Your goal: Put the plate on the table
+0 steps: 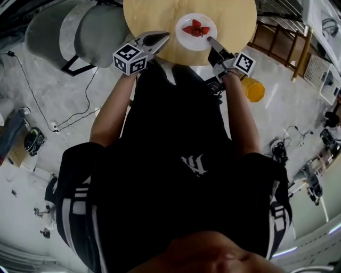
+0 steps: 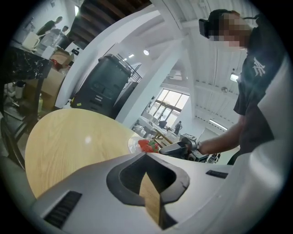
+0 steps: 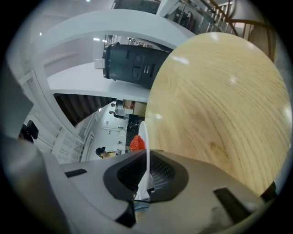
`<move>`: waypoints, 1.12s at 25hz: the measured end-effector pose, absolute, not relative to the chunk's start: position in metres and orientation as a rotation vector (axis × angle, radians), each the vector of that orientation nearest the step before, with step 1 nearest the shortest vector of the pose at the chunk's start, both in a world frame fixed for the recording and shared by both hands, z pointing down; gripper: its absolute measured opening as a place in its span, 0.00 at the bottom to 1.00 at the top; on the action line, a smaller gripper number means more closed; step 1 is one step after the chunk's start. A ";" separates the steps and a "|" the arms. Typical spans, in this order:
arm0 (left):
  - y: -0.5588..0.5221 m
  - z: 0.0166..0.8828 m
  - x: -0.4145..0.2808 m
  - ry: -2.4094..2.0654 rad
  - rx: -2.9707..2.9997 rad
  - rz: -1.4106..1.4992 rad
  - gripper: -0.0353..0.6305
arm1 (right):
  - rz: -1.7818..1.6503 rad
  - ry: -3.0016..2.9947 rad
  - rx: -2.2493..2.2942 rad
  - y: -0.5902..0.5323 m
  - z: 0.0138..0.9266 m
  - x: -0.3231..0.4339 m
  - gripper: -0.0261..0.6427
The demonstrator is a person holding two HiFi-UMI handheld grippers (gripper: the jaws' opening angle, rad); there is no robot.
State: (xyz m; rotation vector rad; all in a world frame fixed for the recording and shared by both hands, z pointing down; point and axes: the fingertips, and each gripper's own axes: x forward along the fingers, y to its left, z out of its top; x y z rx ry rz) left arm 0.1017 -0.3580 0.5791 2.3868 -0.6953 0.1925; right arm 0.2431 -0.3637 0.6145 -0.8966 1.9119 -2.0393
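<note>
Right gripper [image 1: 211, 40], held in the person's right hand, is clamped on the near rim of the white plate [image 1: 184, 38]; its own view shows the thin rim edge-on, pinched between jaws drawn almost together. Just ahead of those jaws, three or so red strawberries [image 1: 197, 29] sit in the middle of the plate. Under and beyond them spreads the round, pale wooden table [image 1: 154, 16], with the plate lying over the part of the top nearest the person. Across the plate from the right gripper, near its other side but not touching it, the left gripper [image 1: 164, 36] hangs over the table edge. Its jaws stand only narrowly apart and hold nothing, with just a sliver of tabletop showing through the gap in its own view. Farther off, past the left gripper and off the table, stands a grey upholstered chair [image 1: 80, 29]. The carry looks nearly finished, since the plate is level, over the wood and very low. No view settles whether its base already rests on the surface or hangs just above it. What seems to be left is to set it down fully if it is not down, then open the right jaws and draw them back off the rim without tipping the fruit.
</note>
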 end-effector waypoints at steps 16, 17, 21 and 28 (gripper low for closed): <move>-0.359 0.607 0.099 -0.736 2.370 0.233 0.07 | -2.064 1.936 -0.914 -0.366 0.653 0.238 0.05; -0.360 0.609 0.099 -0.736 2.370 0.238 0.07 | -2.068 1.931 -0.917 -0.366 0.656 0.238 0.05; -0.363 0.613 0.095 -0.742 2.368 0.242 0.07 | -2.077 1.922 -0.920 -0.367 0.665 0.234 0.05; -0.362 0.616 0.090 -0.735 2.367 0.256 0.07 | -2.090 1.947 -0.938 -0.365 0.675 0.228 0.05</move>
